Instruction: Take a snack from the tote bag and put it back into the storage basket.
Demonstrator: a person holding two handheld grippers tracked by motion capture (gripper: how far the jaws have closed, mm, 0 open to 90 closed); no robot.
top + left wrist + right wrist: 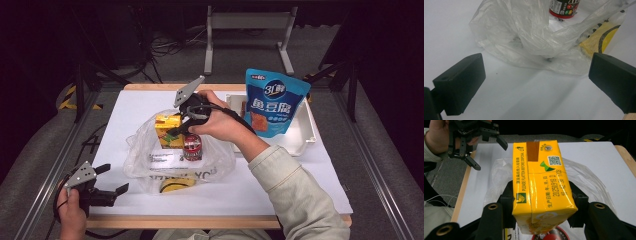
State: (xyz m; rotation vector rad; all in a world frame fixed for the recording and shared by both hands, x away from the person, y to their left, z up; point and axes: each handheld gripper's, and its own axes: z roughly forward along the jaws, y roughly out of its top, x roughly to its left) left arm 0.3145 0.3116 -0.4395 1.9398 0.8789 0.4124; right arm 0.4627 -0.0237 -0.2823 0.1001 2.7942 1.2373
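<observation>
The yellow drink carton (541,185) is clamped between the two jaws of your right gripper (176,131), held just above the crumpled clear plastic bag (150,150) near the middle of the table. The jaws press its narrow sides (the grip looks square in the right gripper view).

A red-labelled can (192,147) stands directly below the carton, so a low or swinging move could tip it. The glossy carton might also slide in the jaws if you tilt it, and loose bag film could snag and drag along.

Your left gripper (107,181) rests at the table's near left edge, jaws wide apart, holding nothing.

The white tabletop (310,175) has a wooden rim. A blue snack pouch (274,102) stands in a white tray (305,137) at the right. Beyond lie grey floor, cables and dark surroundings.
</observation>
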